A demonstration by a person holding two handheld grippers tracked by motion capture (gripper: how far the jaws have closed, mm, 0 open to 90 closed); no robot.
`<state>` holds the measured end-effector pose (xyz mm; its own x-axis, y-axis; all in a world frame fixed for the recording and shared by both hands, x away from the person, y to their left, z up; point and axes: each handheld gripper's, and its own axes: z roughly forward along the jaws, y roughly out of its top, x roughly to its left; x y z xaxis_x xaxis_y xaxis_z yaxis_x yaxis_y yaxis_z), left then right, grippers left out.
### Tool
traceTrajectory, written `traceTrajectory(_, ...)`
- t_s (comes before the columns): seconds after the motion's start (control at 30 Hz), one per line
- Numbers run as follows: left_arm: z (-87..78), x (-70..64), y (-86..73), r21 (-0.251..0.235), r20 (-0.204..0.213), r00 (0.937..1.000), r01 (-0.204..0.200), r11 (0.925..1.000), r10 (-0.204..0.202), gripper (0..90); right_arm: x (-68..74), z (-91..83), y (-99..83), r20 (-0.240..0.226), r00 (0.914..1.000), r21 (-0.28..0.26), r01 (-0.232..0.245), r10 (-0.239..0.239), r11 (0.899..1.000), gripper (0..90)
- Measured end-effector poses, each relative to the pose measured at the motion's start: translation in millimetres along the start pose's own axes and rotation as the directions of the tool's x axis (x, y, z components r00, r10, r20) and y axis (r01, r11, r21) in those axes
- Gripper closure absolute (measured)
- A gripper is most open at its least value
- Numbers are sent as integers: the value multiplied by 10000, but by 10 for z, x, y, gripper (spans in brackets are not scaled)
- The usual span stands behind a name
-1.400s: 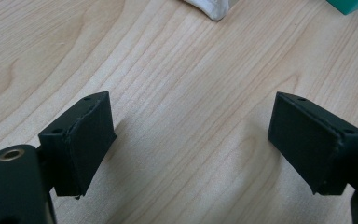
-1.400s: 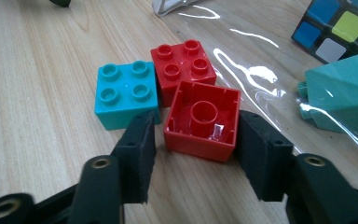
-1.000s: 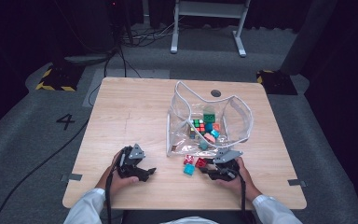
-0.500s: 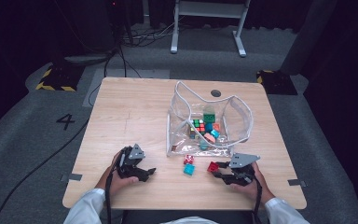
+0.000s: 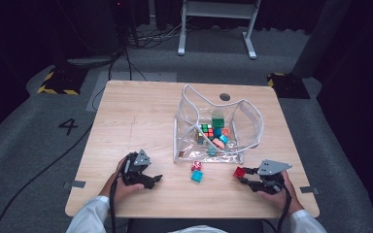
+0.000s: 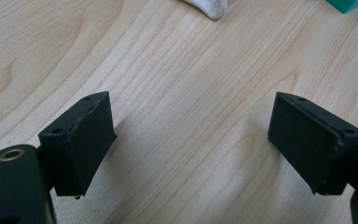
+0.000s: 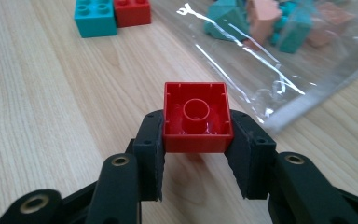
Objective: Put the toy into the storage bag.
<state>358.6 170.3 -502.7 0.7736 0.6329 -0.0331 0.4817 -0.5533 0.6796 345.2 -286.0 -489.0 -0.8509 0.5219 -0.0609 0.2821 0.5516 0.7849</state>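
In the high view, the table (image 5: 141, 116) takes up the middle of the frame. A clear bag (image 5: 218, 126) stands open right of centre, with coloured blocks and a puzzle cube (image 5: 207, 129) inside it. Just below the bag's lower edge, two loose pieces lie on the wood: a small red-and-white one (image 5: 196, 166) and a teal block (image 5: 196, 176) touching or nearly touching it. At lower left, the left gripper (image 5: 154, 179) rests on the table in a hand, its jaws apart and pointing right, with nothing between them. At lower right, the right gripper (image 5: 243, 175) points left and up, clamped on a red block (image 5: 239, 172) that sits just below the bag's lower right corner, well apart from the two loose pieces.

In the left gripper view, the two black jaws stand wide apart at the lower left and lower right of the frame, with bare wood grain between them. A white bag edge (image 6: 209, 8) shows at the top centre and a teal corner (image 6: 349, 4) at the upper right.

In the right gripper view, the jaws grip the red block (image 7: 196, 117) at frame centre by its two sides, its hollow underside with a round tube facing the camera. At upper left a teal block (image 7: 94, 17) and a red one (image 7: 131, 11) sit side by side, touching. The bag (image 7: 279, 70) fills the upper right, with teal and salmon pieces behind its plastic.
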Motion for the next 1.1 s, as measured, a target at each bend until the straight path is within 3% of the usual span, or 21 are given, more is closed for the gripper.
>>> traceTrajectory(0.2, 0, 0, 0, -2, 1, 10000, 1, 10000, -1, 145, -152, -195, -31, 431, 9988, -209, -225, 233, 9995, 592)
traceTrajectory(0.47, 0, 0, 0, -1, 0, 10000, -2, 10000, 2, 144, -427, -436, -54, 1164, 9889, -770, -840, 926, 9935, 592)
traceTrajectory(0.9, 0, -1, 0, -2, 0, 10000, 4, 10000, -4, 144, -846, -738, 239, 1755, 9741, -1672, -1132, 1425, 9794, 592)
traceTrajectory(1.0, 0, 0, 0, 0, -2, 10000, 0, 10000, 0, 144, -935, -787, 347, 1876, 9716, -1834, -1096, 1442, 9769, 592)
traceTrajectory(1.1, 1, -2, 0, 0, 18, 10000, 14, 10000, -14, 144, -995, -813, 469, 2120, 9696, -1732, -856, 1220, 9812, 592)
